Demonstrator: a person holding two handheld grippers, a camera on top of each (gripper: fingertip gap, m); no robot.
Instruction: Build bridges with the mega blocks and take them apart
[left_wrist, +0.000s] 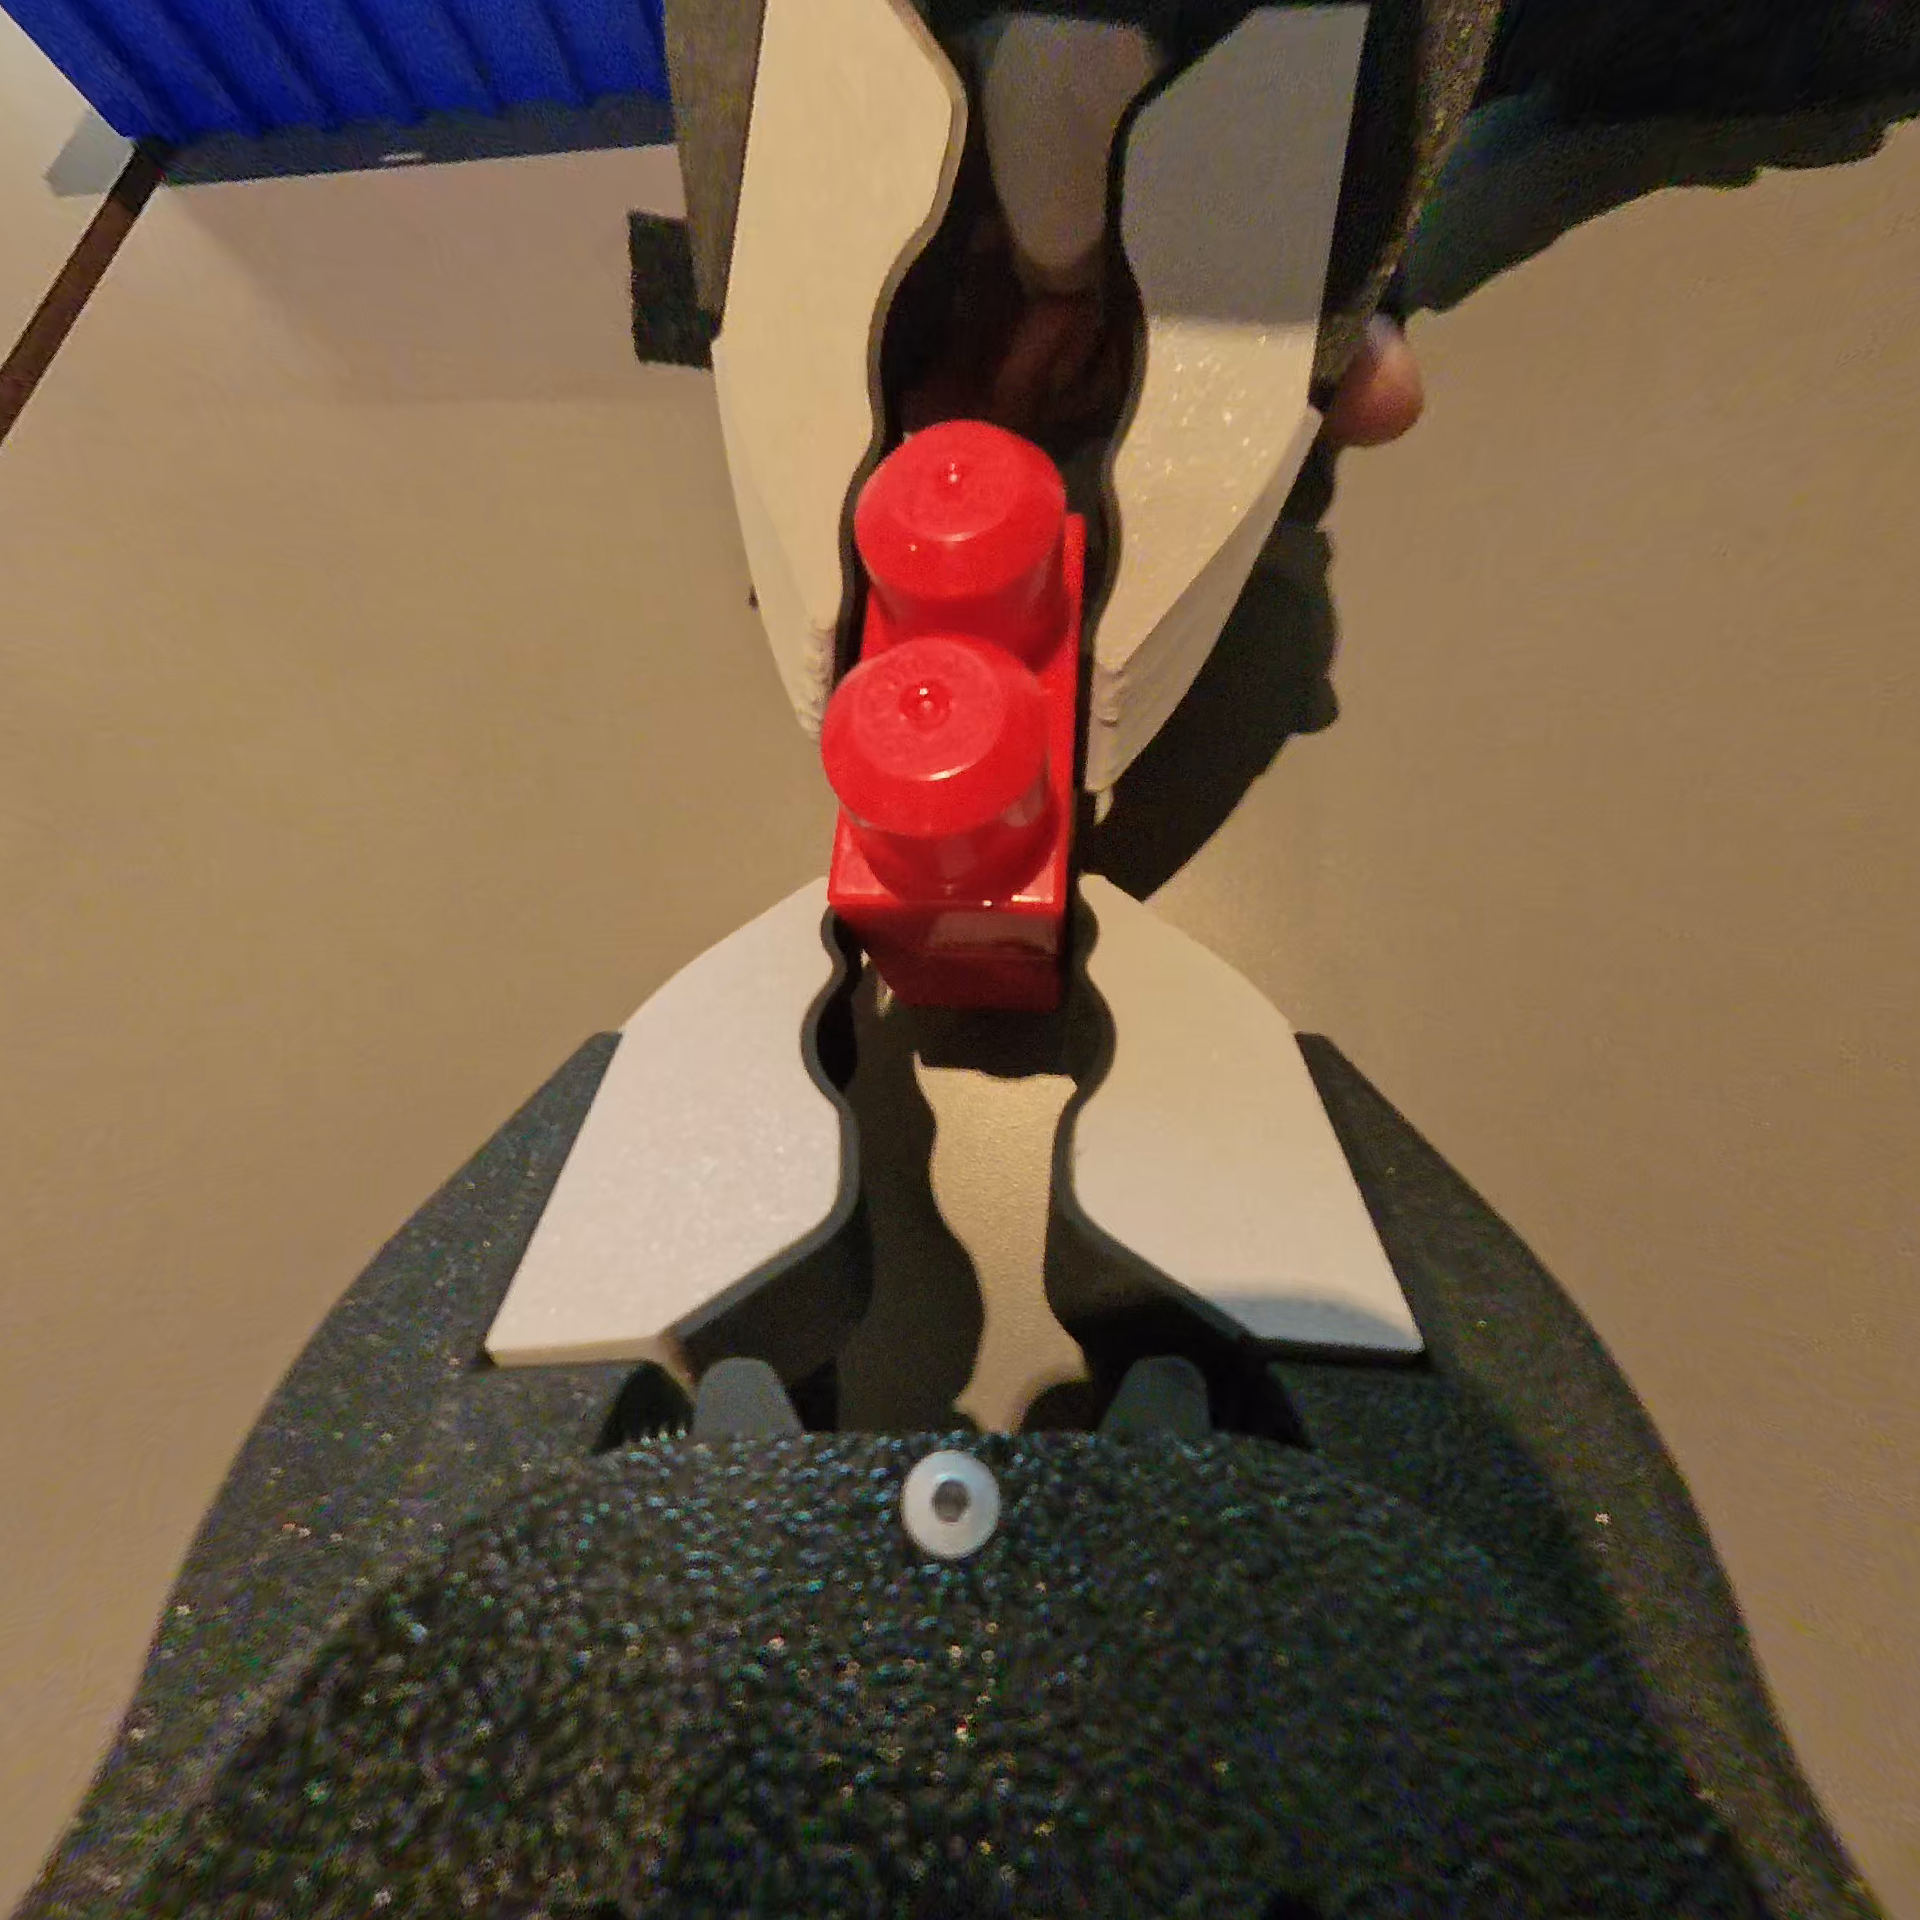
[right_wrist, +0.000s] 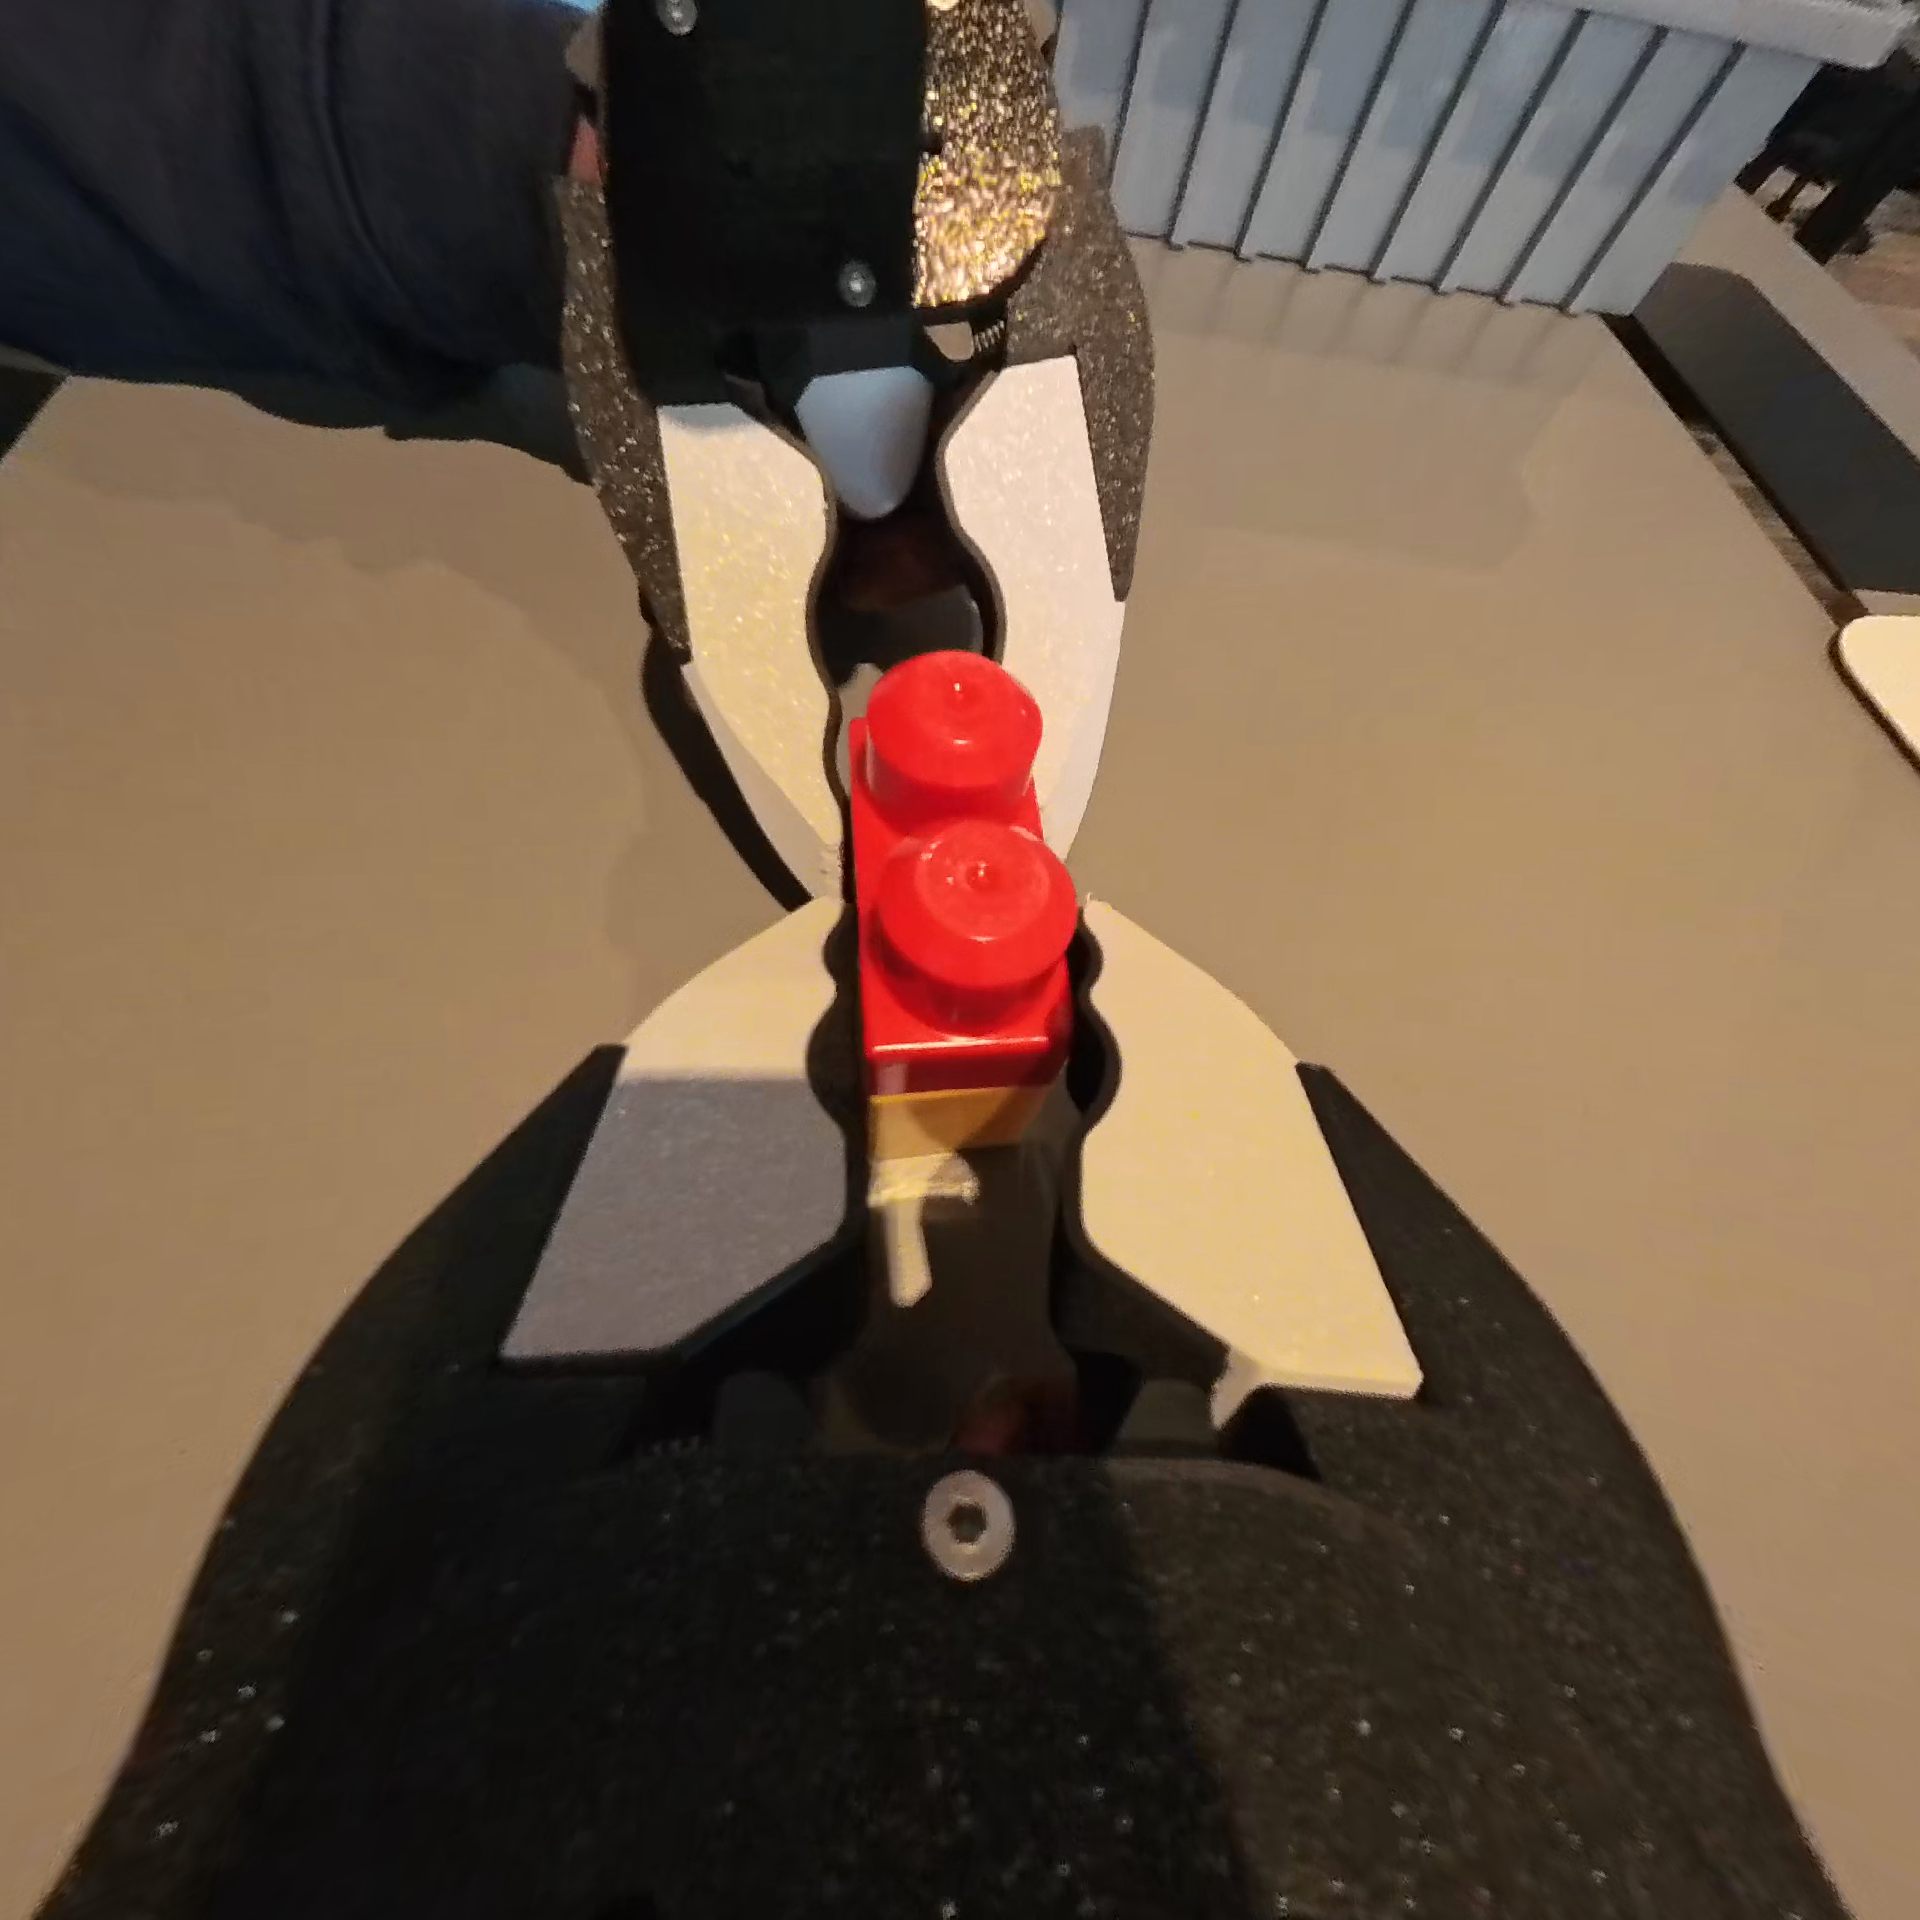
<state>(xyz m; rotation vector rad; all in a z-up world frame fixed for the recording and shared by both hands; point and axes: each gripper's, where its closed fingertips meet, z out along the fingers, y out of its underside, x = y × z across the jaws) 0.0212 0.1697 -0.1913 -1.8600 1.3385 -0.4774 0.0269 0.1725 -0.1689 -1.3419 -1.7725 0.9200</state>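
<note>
A red two-stud mega block (left_wrist: 951, 727) sits between both grippers, which face each other over the beige table (left_wrist: 364, 623). My left gripper (left_wrist: 956, 925) is shut on the block's near end. My right gripper (left_wrist: 966, 727) comes in from the far side and is shut on the other end. In the right wrist view the red block (right_wrist: 961, 914) sits on a yellow block (right_wrist: 951, 1117), between the fingers of my right gripper (right_wrist: 961, 920). The left gripper (right_wrist: 940, 842) meets it from the opposite side. The lower part of the stack is hidden.
A blue ribbed bin (left_wrist: 343, 62) stands at the table's far left edge. A grey ribbed bin (right_wrist: 1403, 135) stands behind the grippers in the right wrist view. A dark sleeve (right_wrist: 260, 187) reaches in at upper left. A white object (right_wrist: 1886, 675) lies at the right edge. Less than 4 cm separates the two grippers' tips.
</note>
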